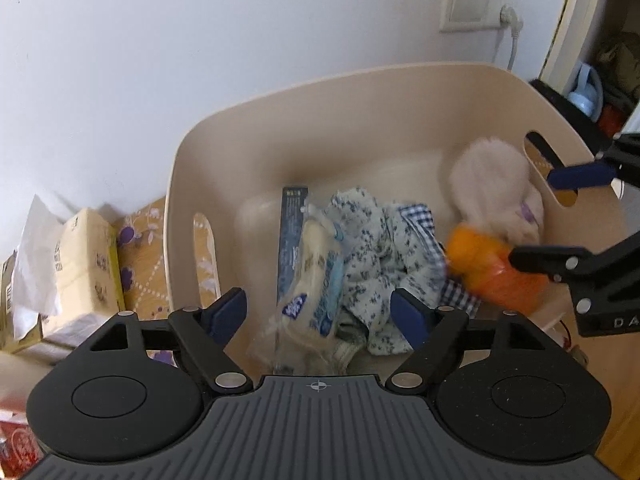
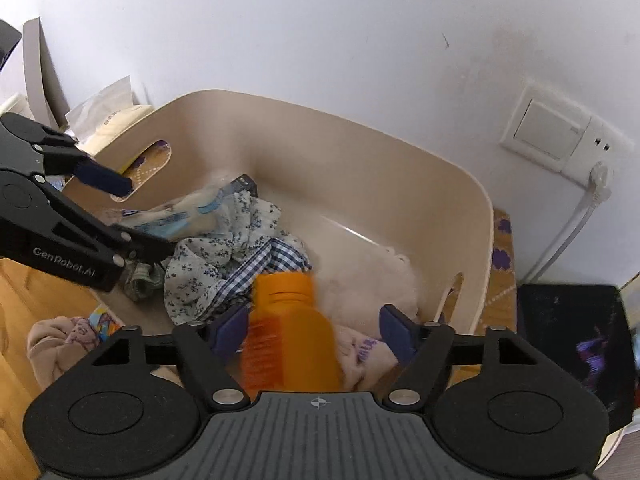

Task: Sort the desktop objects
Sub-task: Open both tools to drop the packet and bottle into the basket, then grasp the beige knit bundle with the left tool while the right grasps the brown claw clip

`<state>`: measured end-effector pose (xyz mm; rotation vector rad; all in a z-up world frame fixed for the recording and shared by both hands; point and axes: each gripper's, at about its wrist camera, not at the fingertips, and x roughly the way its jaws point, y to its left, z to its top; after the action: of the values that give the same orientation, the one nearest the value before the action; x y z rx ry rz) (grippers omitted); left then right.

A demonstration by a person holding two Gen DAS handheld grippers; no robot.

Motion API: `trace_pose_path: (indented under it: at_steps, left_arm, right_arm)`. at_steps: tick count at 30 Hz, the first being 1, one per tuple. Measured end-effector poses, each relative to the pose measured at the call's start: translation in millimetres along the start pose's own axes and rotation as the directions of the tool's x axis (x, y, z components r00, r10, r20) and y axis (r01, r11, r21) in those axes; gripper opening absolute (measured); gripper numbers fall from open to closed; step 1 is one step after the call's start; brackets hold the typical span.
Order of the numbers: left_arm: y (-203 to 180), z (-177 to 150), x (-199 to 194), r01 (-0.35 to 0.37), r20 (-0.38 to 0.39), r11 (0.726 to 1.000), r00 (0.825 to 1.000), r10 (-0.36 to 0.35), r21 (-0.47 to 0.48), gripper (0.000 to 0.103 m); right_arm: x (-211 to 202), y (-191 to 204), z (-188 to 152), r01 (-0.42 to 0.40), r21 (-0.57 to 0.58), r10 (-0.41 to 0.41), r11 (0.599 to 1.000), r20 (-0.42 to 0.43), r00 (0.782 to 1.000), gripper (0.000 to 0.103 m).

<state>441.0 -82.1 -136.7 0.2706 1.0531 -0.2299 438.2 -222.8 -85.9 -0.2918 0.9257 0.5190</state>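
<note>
A beige plastic basket (image 1: 360, 92) (image 2: 400, 168) stands against the wall. It holds a floral cloth (image 1: 368, 248) (image 2: 224, 248), a checked cloth (image 2: 276, 260), a packaged item with blue print (image 1: 316, 276) (image 2: 188, 216), a dark box (image 1: 292, 216), a fluffy cream plush (image 1: 496, 184) (image 2: 372, 288) and an orange bottle (image 1: 488, 268) (image 2: 292, 332), blurred by motion. My left gripper (image 1: 320, 312) (image 2: 132, 216) is open above the packaged item. My right gripper (image 2: 312, 328) (image 1: 548, 220) is open, with the orange bottle between its fingers and apart from both pads.
A tissue box (image 1: 88, 256) and a patterned cloth (image 1: 144, 248) lie left of the basket. A wall socket with a plugged cable (image 1: 476, 4) (image 2: 560, 136) is behind it. A black device (image 2: 572, 344) lies to the right; a pink cloth (image 2: 60, 340) lies on the wooden desk.
</note>
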Motion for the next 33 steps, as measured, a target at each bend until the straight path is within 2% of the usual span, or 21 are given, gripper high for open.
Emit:
trace_pose_path:
  at_steps: [2,4,6,9,13,21,33]
  left_arm:
    - [-1,-2,-2,-0.016,-0.01,1.0,1.0,0.016,0.004,0.08]
    - [0,-4,-6,-0.032,-0.006,0.999,0.999,0.032,-0.003,0.08]
    - [1,-6,-10,-0.031,-0.004,0.999,1.0,0.031,-0.015,0.08]
    - [3,-10,-21,-0.034,0.008,0.999,0.999,0.034,-0.022,0.08]
    - [5,-15,-41,-0.06,0.065,0.998,0.996,0.062,-0.03,0.08]
    - [6,-32,-80,-0.039,0.108,0.998,0.993,0.045,-0.056,0.08]
    - [6,-87,-124,-0.053,0.124,0.997,0.991,0.059,-0.054,0.081]
  right_arm:
    - [-4,0,0,0.001,0.032,-0.001,0.999,0.007,1.0,0.08]
    - [-9,0,-1,0.015,0.053,-0.016,0.998,0.016,1.0,0.093]
    - [-15,1,-2,0.026,0.059,-0.028,0.998,0.027,0.999,0.096]
    - [-24,4,-2,0.043,0.057,-0.046,0.997,0.042,0.998,0.098]
    - [-43,5,-4,0.053,0.077,-0.059,0.996,0.072,0.996,0.1]
    - [-85,15,-13,0.076,0.07,-0.084,0.995,0.122,0.989,0.103]
    - [-132,38,-41,0.09,0.056,-0.098,0.994,0.169,0.981,0.103]
